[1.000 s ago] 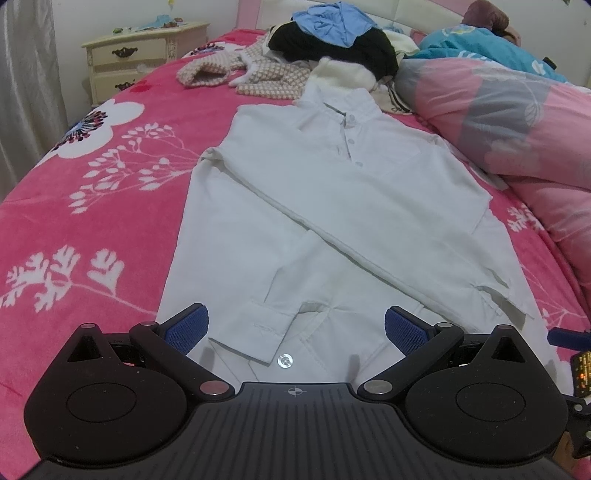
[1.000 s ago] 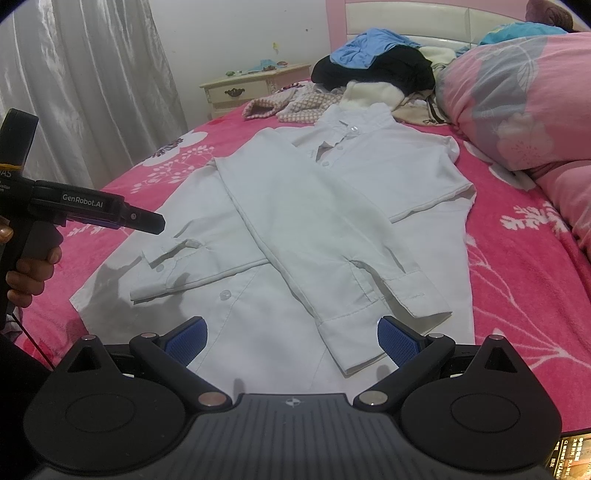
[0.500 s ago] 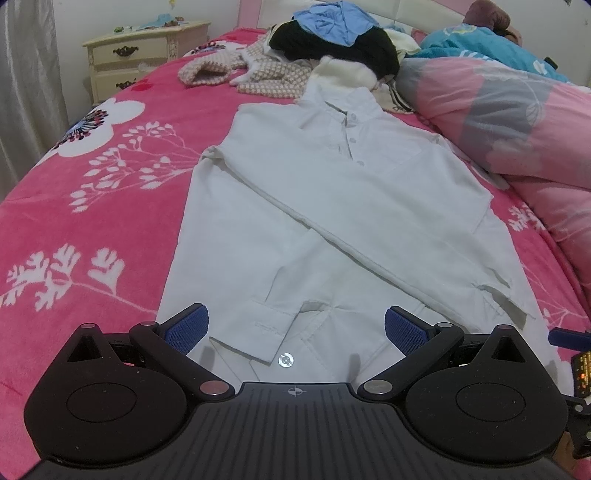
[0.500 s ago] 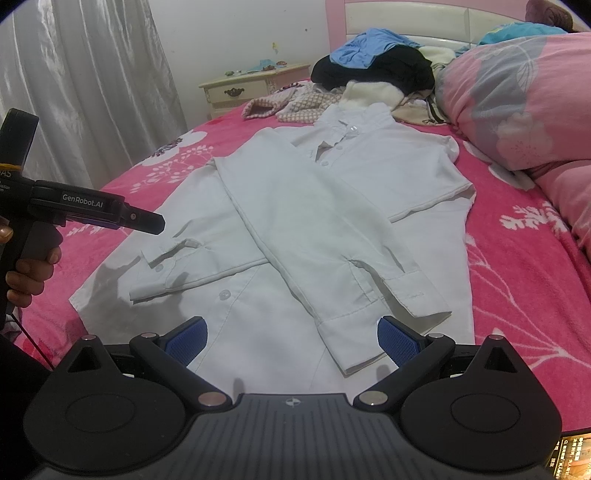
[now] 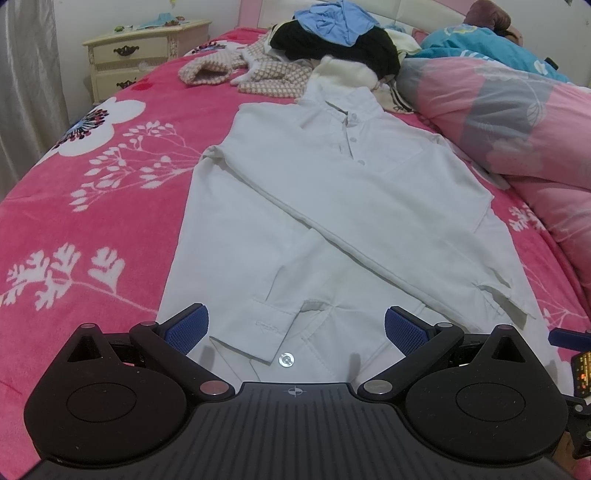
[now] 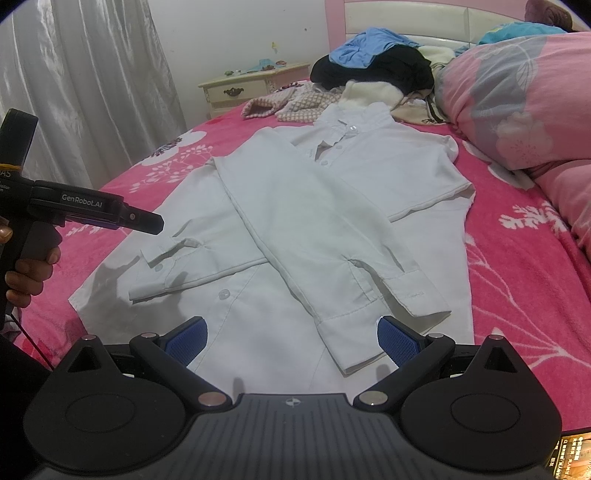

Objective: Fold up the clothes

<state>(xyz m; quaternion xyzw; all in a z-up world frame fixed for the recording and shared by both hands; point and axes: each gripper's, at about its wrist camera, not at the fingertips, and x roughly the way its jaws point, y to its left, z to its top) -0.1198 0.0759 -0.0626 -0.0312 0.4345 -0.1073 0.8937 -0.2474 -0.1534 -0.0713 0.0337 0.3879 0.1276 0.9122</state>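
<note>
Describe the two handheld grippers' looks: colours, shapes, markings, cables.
Both are matte black. The right gripper has a ribbed body, two round discs, silver pivot pins and blue textured fingertips. The left gripper, seen side-on, has a pistol grip, white "GenRobot.AI" lettering and a thin cable trailing below.

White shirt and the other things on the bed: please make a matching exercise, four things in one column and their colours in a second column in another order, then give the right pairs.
Things:
1. shirt
2. blanket
3. nightstand
4. top garment on the pile

Colours:
A. cream
B. blue
C. white
D. pink with white flowers

Pairs: 1-C, 2-D, 3-A, 4-B
</note>
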